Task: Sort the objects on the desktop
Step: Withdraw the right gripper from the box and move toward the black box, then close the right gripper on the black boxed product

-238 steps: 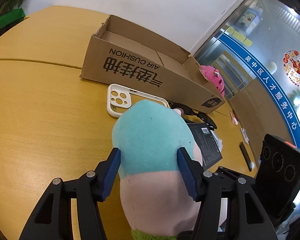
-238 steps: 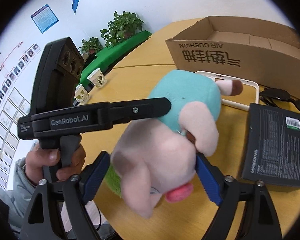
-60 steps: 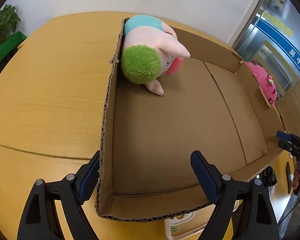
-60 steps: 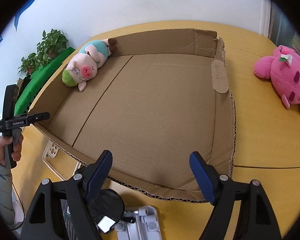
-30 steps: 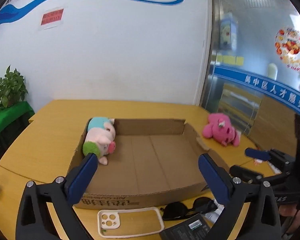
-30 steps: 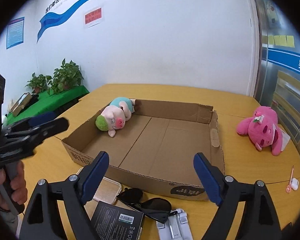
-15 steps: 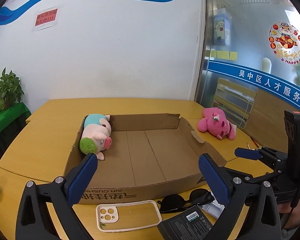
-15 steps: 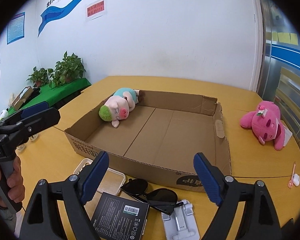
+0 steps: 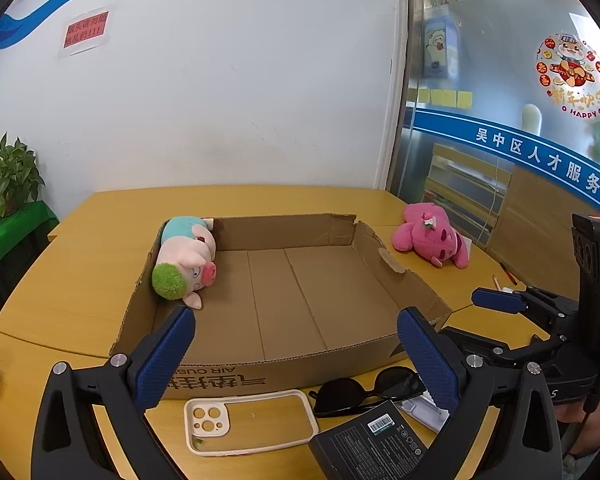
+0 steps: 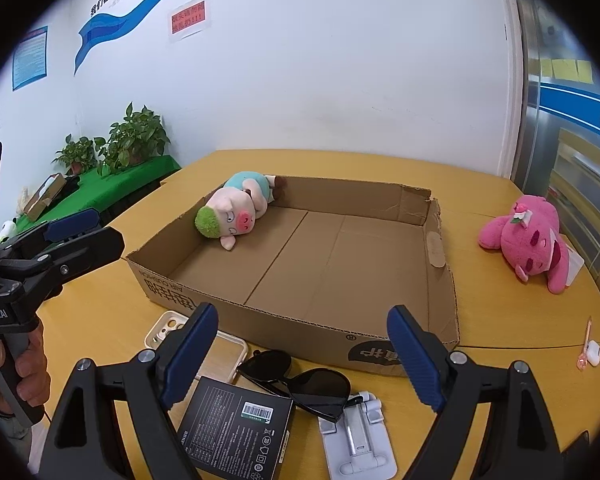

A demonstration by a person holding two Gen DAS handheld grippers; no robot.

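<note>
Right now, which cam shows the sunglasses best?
Right wrist: the sunglasses show both lenses unobstructed beside the black box. In the left wrist view the left gripper's finger covers one lens's edge of the sunglasses.

Both wrist views look down from the table's near edge, sharing the cardboard box point(image 9: 284, 300) ahead.

Cardboard box point(image 9: 284, 308): matt brown corrugated board, fluted edges exposed, torn at the 1 o'clock corner. Pig plush point(image 9: 184, 264) and pink plush point(image 9: 432, 240): fuzzy cloth. Table point(image 9: 80, 264): smooth wood-look finish. Sunglasses point(image 10: 300, 384): glossy black plastic. Phone case point(image 9: 244, 420): smooth cream plastic. Black carton point(image 10: 236, 428): matt printed card.
</note>
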